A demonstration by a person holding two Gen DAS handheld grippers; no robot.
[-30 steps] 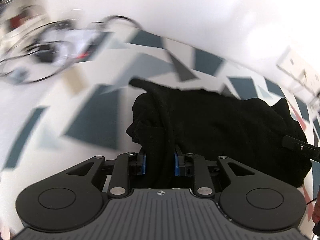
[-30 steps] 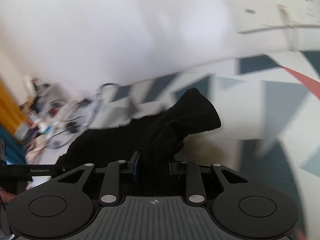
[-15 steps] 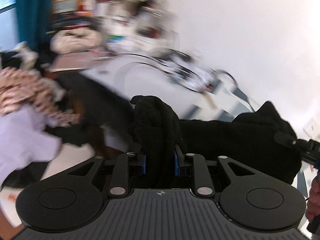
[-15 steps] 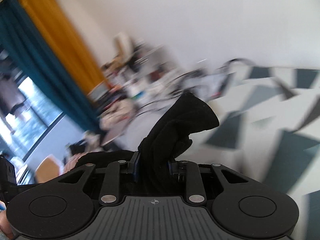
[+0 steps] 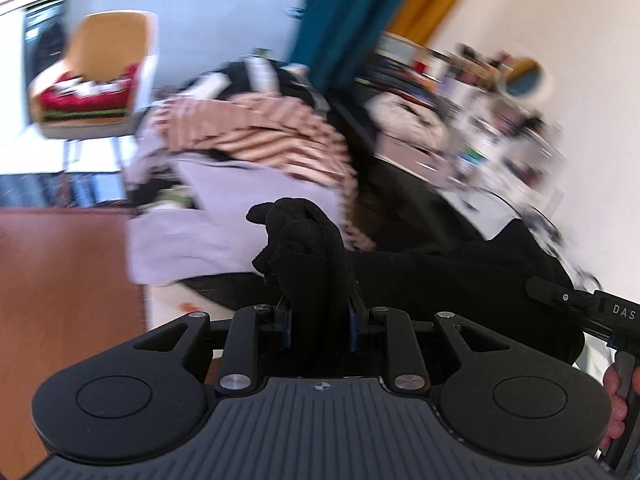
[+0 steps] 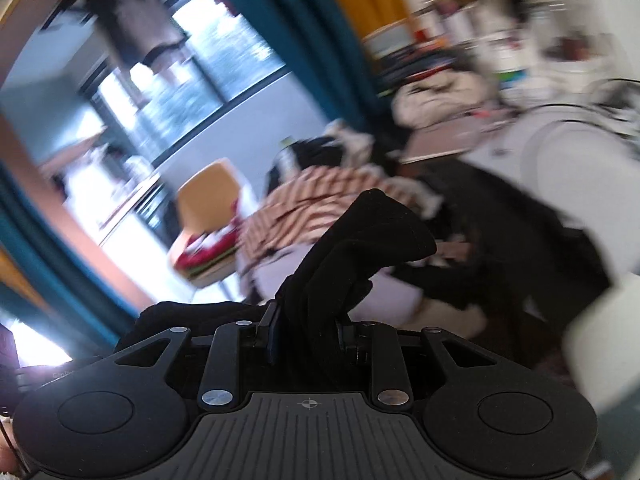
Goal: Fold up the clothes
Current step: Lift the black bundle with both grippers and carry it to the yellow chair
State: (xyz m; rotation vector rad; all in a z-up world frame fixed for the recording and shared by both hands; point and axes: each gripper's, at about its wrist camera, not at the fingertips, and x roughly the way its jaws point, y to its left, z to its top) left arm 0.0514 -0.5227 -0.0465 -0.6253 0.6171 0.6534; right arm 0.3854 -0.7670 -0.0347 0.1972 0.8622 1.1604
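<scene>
Plainly, both grippers had their jaws closed on cloth. The left hand-held gripper [image 5: 319, 322] pinched a bunched wad of the soft black knitted garment [image 5: 460, 280], which rose toward twelve o'clock from its blue-padded fingers [image 5: 286, 330] and ran off toward three o'clock, where the right hand-held gripper [image 6: 308, 338] clamped another bunched end that stood up toward one o'clock. The garment hung stretched in the air between the two tools, not on any surface I could see, so no flat fold showed; whether it was being carried to fold or carried off I could not tell. Beyond, at eleven o'clock, lay a blurred heap of striped and pale laundry [image 5: 256, 136] beside a mustard-yellow chair [image 5: 108, 48].
</scene>
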